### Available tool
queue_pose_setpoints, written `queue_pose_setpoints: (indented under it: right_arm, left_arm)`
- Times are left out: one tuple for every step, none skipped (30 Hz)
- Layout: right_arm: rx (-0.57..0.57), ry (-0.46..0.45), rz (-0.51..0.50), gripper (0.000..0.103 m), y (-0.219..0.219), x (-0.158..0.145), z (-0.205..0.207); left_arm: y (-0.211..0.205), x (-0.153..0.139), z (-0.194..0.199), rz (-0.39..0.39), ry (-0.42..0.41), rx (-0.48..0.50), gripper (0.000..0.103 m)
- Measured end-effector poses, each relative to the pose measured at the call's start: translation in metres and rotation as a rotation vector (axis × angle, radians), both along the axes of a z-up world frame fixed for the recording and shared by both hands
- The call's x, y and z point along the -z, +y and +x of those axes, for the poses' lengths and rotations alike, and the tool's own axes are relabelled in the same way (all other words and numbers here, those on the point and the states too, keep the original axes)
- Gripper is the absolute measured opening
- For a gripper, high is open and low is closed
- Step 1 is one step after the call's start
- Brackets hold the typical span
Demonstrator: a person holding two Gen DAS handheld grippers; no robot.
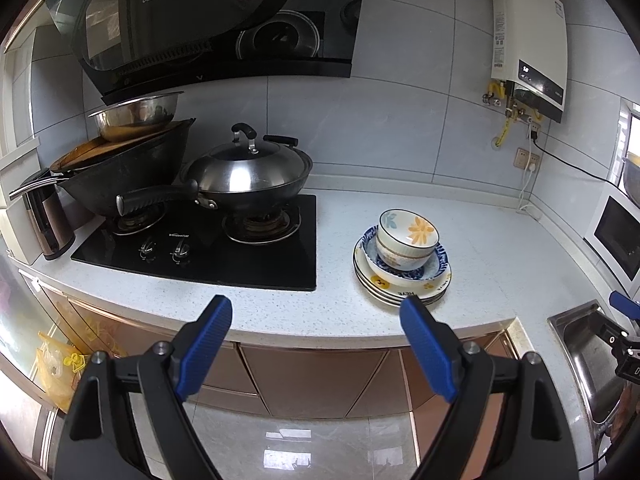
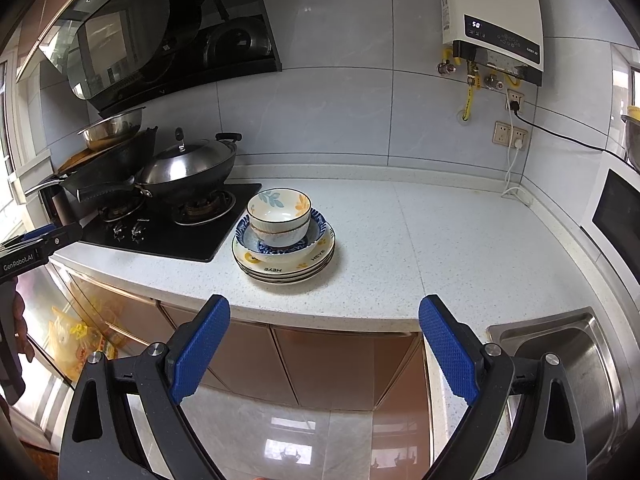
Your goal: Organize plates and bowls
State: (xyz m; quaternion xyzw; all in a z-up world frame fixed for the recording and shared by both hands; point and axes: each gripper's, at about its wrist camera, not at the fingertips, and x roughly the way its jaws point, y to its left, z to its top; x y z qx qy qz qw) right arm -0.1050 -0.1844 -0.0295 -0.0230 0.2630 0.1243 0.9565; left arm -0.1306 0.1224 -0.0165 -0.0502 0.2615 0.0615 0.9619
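On the counter [image 2: 440, 240], bowls [image 2: 279, 210] sit stacked on plates [image 2: 280, 270], both tools spread

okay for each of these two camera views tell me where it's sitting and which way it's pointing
Left wrist: sits on the left gripper, held off the counter's front edge, facing the stove and tiled wall; its own open blue fingers show, the right gripper at the frame's right edge.
Right wrist: sits on the right gripper, further toward the sink, facing the wall; its open fingers show, the left gripper at left.
Shared: the stack of plates and bowls, the wok.
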Motion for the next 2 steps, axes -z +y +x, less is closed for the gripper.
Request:
queue_pose_setpoints:
  right_arm:
    - [0.000, 0.000, 0.000, 0.093, -0.0001, 0.0000, -0.0002]
    - [0.000, -0.001, -0.001, 0.093, -0.0002, 0.0000, -0.0001]
  left_arm:
    - [-0.0008, -0.0001, -0.0003, 0.000, 0.002, 0.002, 0.086]
    - [-0.0014, -0.0001, -0.0010, -0.001, 0.002, 0.004, 0.086]
